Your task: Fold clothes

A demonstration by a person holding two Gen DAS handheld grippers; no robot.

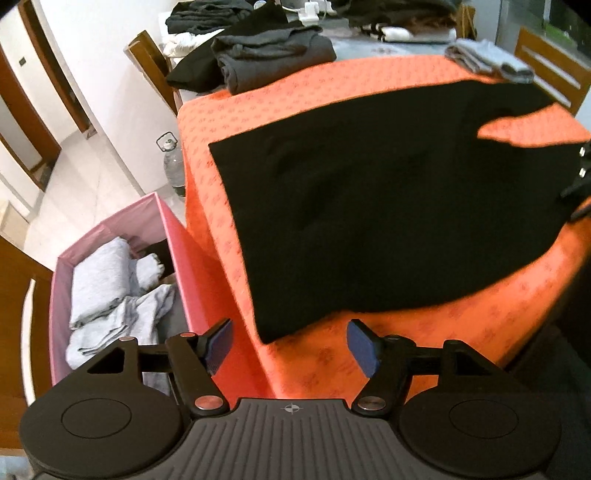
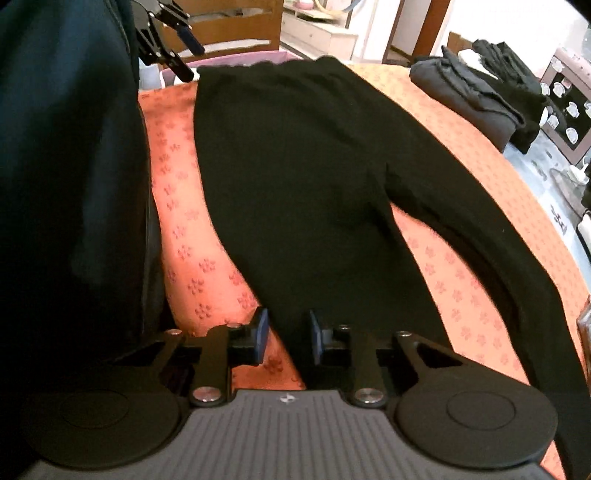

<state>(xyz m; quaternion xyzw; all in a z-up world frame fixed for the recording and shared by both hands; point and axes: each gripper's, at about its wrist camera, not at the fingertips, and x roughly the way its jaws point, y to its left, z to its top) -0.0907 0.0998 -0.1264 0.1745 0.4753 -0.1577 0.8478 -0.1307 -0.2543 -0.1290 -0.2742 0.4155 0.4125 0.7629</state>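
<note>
Black trousers (image 2: 295,184) lie flat on the orange tablecloth (image 2: 184,221); my left tongs (image 1: 290,343) gape empty at its edge, my right tongs (image 2: 288,341) stand parted over the trousers.

Water bottle (image 1: 174,162) on floor beside wooden chair (image 1: 151,62).

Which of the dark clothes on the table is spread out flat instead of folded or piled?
The black garment on the orange tablecloth, nearest both grippers. The dark grey one behind it is folded, and the black clothes farther back sit in heaps.
</note>
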